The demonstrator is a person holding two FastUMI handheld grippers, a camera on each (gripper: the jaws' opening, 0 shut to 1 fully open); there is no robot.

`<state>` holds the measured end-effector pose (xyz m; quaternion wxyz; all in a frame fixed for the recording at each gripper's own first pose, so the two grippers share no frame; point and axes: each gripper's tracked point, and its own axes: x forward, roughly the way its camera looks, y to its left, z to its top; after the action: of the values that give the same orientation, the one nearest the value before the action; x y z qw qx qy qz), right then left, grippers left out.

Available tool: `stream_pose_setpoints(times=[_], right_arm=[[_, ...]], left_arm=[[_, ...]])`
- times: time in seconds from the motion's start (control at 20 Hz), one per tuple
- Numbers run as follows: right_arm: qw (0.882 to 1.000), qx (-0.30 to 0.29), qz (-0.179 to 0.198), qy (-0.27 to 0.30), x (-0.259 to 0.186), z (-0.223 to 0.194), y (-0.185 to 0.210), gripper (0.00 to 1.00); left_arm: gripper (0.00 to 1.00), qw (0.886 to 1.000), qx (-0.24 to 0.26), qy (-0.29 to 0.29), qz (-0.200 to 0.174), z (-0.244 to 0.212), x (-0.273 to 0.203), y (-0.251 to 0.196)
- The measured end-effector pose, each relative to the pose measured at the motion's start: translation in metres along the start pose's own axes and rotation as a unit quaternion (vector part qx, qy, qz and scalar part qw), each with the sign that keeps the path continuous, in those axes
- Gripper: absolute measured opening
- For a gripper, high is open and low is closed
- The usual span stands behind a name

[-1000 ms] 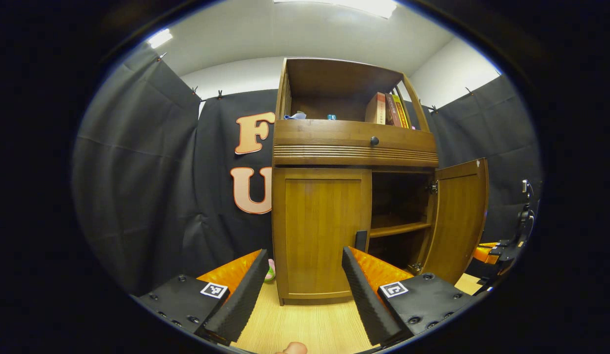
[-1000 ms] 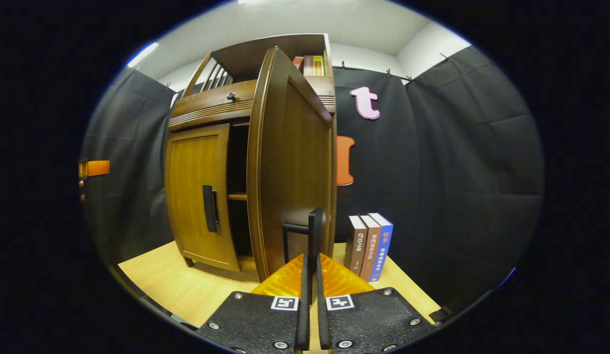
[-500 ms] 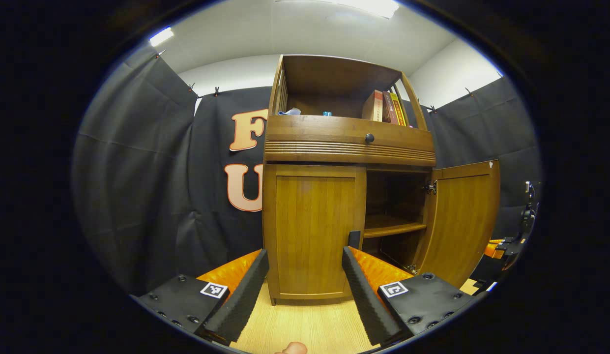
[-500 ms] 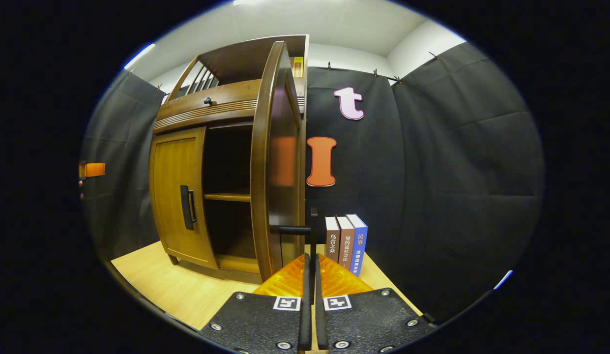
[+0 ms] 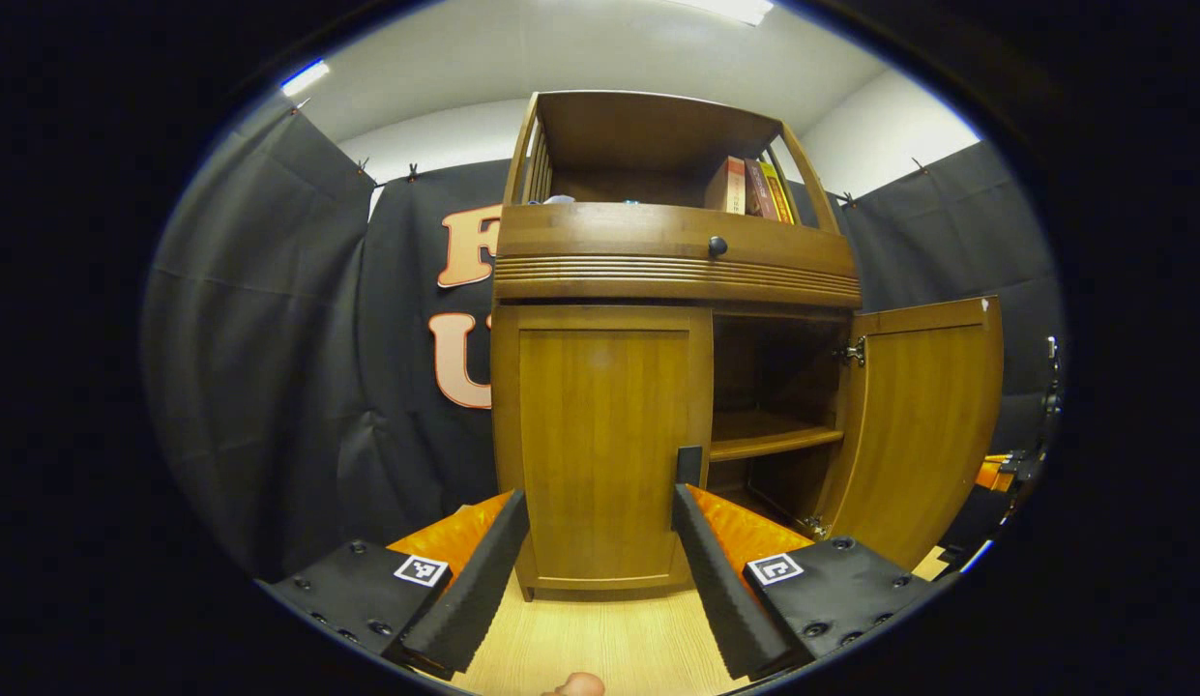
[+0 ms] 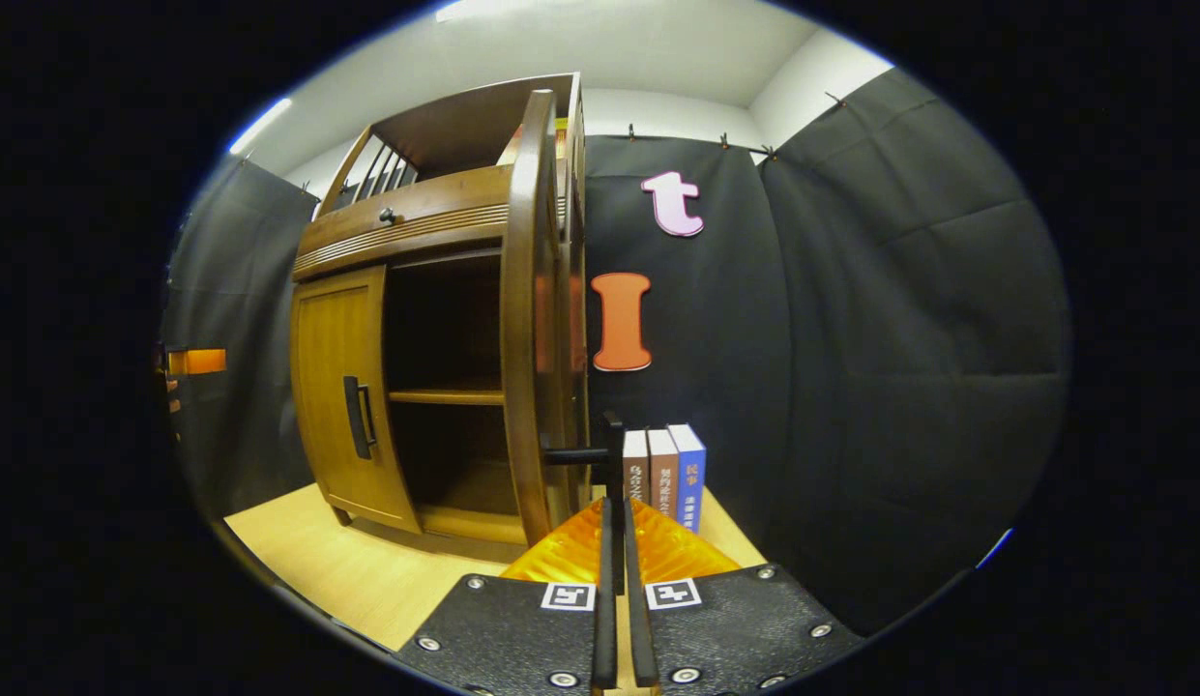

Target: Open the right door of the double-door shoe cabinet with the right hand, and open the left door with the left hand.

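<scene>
Ahead of the left tool, left gripper view: the left gripper [image 5: 592, 551] has its fingers spread wide, holding nothing, with the shoe cabinet [image 5: 677, 261] standing on the wooden floor [image 5: 609, 643] in front of it.
Left door [image 5: 604, 445]: shut flush in its frame; its dark handle [image 5: 688, 466] shows just above the right-hand finger, apart from both pads.
Right door [image 5: 923, 425]: swung well out on its hinge, the shelf [image 5: 769, 435] inside exposed.
Extras: books [image 5: 749, 188] stand in the open top compartment, above a drawer with a dark knob [image 5: 717, 246].

Along the right tool, right gripper view: the right gripper [image 6: 616, 541] has its fingers pressed together on the right door's handle [image 6: 609, 454], a black bar standing off the door's edge.
Right door in this view: seen nearly edge-on, opened past square.
Left door in this view: closed, its vertical pull [image 6: 356, 418] near the inner edge.
Beside the cabinet: three books [image 6: 664, 474] upright against the booth wall.

Handling, as a judgement: the doors look like stiff, fairly light wood panels that pivot on hinges, so they should follow an arc, not a straight pull.
Where to hold: the left door's rigid bar handle, pinched across its width; its smooth finish could let pads slide if clamped loosely.
</scene>
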<state>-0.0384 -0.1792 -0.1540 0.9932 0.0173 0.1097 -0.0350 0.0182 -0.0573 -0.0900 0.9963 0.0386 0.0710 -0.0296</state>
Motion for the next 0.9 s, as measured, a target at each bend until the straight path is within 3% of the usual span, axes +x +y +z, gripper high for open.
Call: stream_pose_setpoints(times=[0.2, 0.25, 0.3, 0.4, 0.45, 0.5, 0.55, 0.6, 0.65, 0.7, 0.85, 0.9], right_arm=[[1.000, -0.002, -0.009, 0.001, -0.015, 0.006, -0.006, 0.05], [1.000, -0.002, -0.014, 0.002, -0.018, 0.008, -0.007, 0.21], [1.000, 0.003, -0.019, 0.001, -0.023, 0.010, -0.006, 0.21], [1.000, 0.013, -0.026, -0.004, -0.032, 0.017, -0.004, 0.00], [0.999, 0.016, -0.029, -0.009, -0.037, 0.020, -0.002, 0.24], [0.999, 0.016, -0.030, -0.014, -0.041, 0.024, 0.001, 0.14], [0.999, 0.015, -0.032, -0.018, -0.047, 0.027, 0.002, 0.15], [0.999, 0.012, -0.037, -0.021, -0.050, 0.029, 0.003, 0.31], [0.999, 0.008, -0.044, -0.021, -0.053, 0.030, 0.003, 0.33], [0.999, 0.004, -0.049, -0.021, -0.056, 0.031, 0.003, 0.15], [0.998, 0.006, -0.052, -0.025, -0.061, 0.034, 0.009, 0.49], [0.998, 0.005, -0.053, -0.028, -0.061, 0.037, 0.008, 0.60]], left_arm=[[0.95, 1.000, 0.001, -0.008, -0.008, -0.001, 0.019, -0.016], [0.95, 1.000, -0.002, -0.009, -0.012, -0.004, 0.023, -0.021], [0.96, 1.000, -0.005, -0.006, -0.014, -0.007, 0.029, -0.025], [0.95, 1.000, -0.011, 0.002, -0.018, -0.017, 0.043, -0.032], [0.95, 1.000, -0.011, 0.003, -0.021, -0.019, 0.051, -0.035], [0.95, 1.000, -0.012, 0.005, -0.026, -0.022, 0.062, -0.039], [0.95, 1.000, -0.012, 0.009, -0.028, -0.027, 0.070, -0.043], [0.95, 0.999, -0.012, 0.014, -0.028, -0.032, 0.079, -0.046], [0.95, 0.999, -0.012, 0.018, -0.028, -0.040, 0.088, -0.048], [0.97, 0.999, -0.011, 0.021, -0.028, -0.046, 0.098, -0.052], [0.99, 0.999, -0.011, 0.025, -0.043, -0.062, 0.126, -0.069], [0.95, 0.998, -0.014, 0.031, -0.044, -0.069, 0.134, -0.073]])
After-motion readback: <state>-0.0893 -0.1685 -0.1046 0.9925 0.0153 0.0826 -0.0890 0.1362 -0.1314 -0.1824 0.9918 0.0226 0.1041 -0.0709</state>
